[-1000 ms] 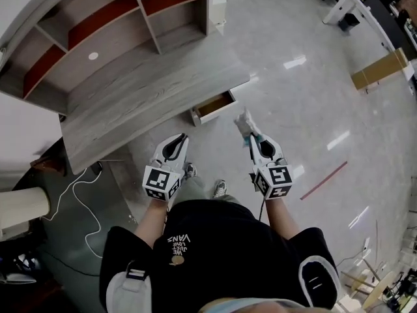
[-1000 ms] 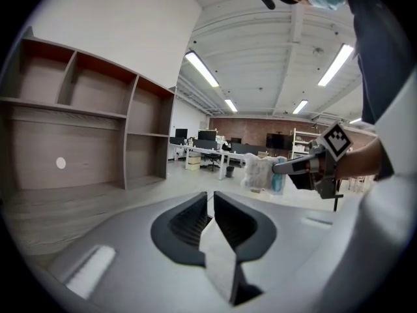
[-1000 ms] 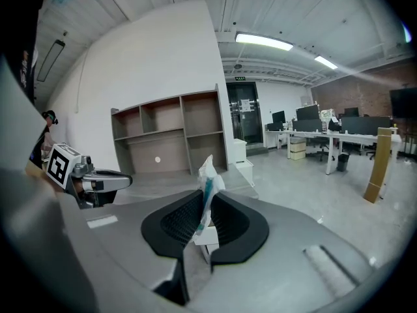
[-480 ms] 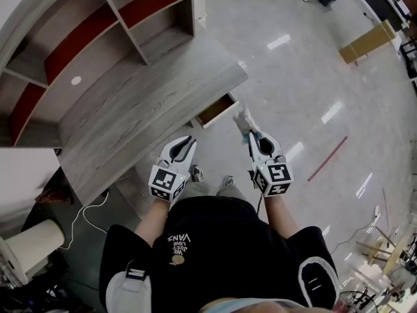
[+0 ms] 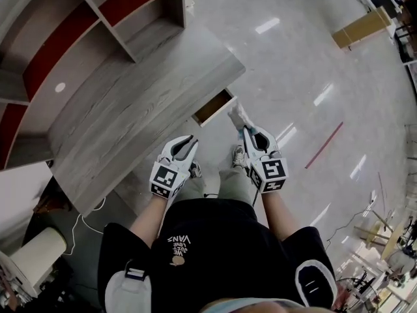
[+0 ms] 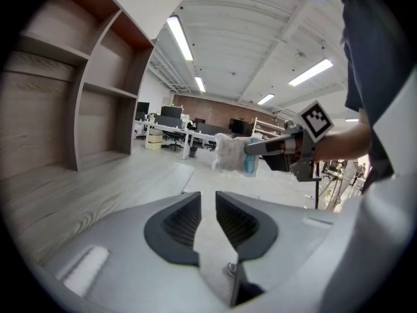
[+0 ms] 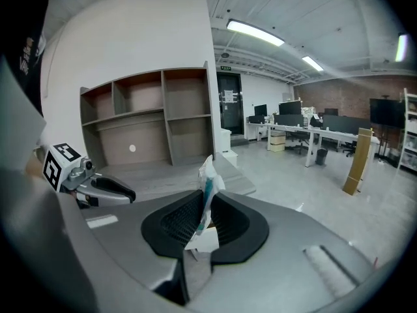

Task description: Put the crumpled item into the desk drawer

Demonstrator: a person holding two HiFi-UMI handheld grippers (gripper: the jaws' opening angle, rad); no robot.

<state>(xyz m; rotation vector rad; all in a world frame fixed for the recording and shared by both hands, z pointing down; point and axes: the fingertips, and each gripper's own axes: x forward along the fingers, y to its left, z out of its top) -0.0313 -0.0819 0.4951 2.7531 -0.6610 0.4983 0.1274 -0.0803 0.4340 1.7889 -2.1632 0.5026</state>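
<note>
The crumpled item (image 5: 237, 116), a white and teal wad, is pinched in my right gripper (image 5: 246, 130), which is shut on it just right of the open desk drawer (image 5: 214, 107). In the right gripper view the crumpled item (image 7: 208, 181) sticks up between the pads of that gripper (image 7: 207, 201). My left gripper (image 5: 189, 141) hangs lower left of the drawer, over the person's legs. Its jaws have just been opening; in its own view the left gripper (image 6: 208, 197) shows a narrow gap with nothing in it. That view also catches the crumpled item (image 6: 229, 152).
The grey wood-grain desk (image 5: 130, 109) runs diagonally at the left, with an open shelf unit (image 5: 98, 18) with red backs behind it. Pale glossy floor (image 5: 306, 77) spreads to the right. A cardboard piece (image 5: 362, 26) leans far off, and cables lie under the desk.
Both grippers have sunk a little and the right one with the wad has drifted closer to the open drawer. The head view has swung, bringing the desk further into frame.
</note>
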